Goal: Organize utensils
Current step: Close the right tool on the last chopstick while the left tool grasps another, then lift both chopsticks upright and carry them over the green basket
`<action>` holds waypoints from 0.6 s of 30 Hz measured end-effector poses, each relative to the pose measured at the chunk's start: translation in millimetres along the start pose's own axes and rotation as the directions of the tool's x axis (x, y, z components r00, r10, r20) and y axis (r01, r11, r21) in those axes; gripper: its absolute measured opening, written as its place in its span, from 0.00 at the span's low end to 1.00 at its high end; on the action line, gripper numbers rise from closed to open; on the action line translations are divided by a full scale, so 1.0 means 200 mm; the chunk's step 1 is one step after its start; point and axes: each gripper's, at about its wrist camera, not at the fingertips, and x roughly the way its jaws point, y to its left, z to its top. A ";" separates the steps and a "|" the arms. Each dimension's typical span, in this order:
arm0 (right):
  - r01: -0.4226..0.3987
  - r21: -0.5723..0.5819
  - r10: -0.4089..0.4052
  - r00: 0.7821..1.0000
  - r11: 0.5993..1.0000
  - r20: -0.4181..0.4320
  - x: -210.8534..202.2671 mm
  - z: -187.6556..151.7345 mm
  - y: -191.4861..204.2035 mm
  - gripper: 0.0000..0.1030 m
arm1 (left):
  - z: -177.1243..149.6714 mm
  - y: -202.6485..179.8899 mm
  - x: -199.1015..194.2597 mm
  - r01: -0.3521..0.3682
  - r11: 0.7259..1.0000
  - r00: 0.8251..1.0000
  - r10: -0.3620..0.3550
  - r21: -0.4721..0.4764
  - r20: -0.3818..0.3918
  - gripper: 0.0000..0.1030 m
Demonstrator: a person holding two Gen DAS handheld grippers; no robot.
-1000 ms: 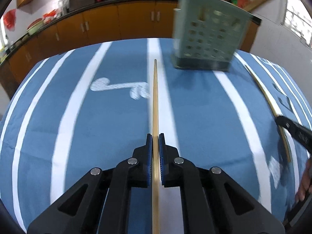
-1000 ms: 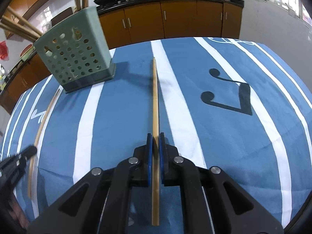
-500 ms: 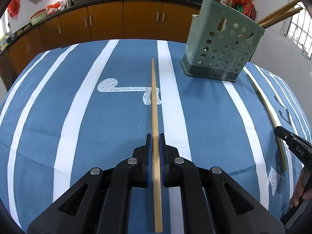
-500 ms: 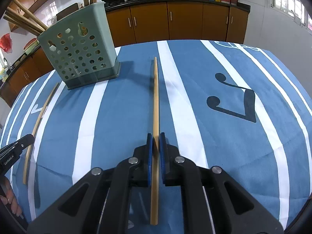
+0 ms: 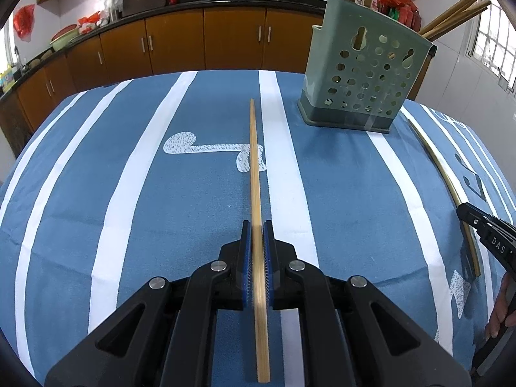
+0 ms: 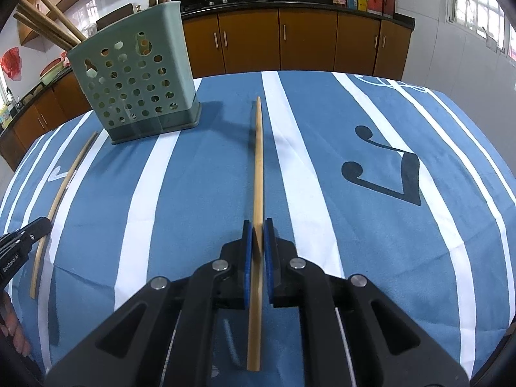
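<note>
Chopsticks (image 5: 256, 193) (image 6: 258, 174) pinched in both hand-held grippers (image 5: 257, 230) (image 6: 257, 229); holder (image 5: 364, 77) ahead, path prob. unobstructed.

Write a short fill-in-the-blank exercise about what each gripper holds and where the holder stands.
1. The left gripper is shut on a long wooden ____.
2. The perforated green plastic utensil holder stands on a blue cloth with ____ stripes.
3. The right gripper holds a ____ chopstick.

Missing words: chopstick; white; wooden
</note>
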 end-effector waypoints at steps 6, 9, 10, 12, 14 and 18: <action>0.003 -0.006 -0.003 1.000 1.000 -0.001 0.00 0.00 0.00 0.09 | -0.01 0.00 -0.01 -0.010 1.000 1.000 0.010 0.012 -0.002 0.08; 0.005 -0.009 -0.005 1.000 1.000 -0.001 0.00 0.00 0.00 0.09 | -0.01 0.00 -0.01 -0.010 1.000 1.000 0.010 0.012 -0.002 0.08; 0.006 -0.009 -0.006 1.000 1.000 -0.001 0.00 0.00 0.00 0.09 | -0.01 0.00 -0.01 -0.012 1.000 1.000 0.012 0.014 -0.002 0.08; 0.008 -0.014 -0.008 1.000 1.000 -0.001 0.00 0.00 0.00 0.08 | -0.01 0.00 -0.01 -0.016 1.000 1.000 0.016 0.020 -0.002 0.07; 0.007 -0.021 -0.007 1.000 1.000 -0.002 0.00 0.00 0.00 0.08 | -0.01 -0.01 -0.01 -0.018 0.999 1.000 0.018 0.044 -0.006 0.07; -0.024 0.010 0.024 1.000 1.000 0.017 -0.06 0.02 -0.04 0.07 | 0.01 0.02 -0.04 0.012 1.000 1.000 -0.011 0.029 -0.027 0.07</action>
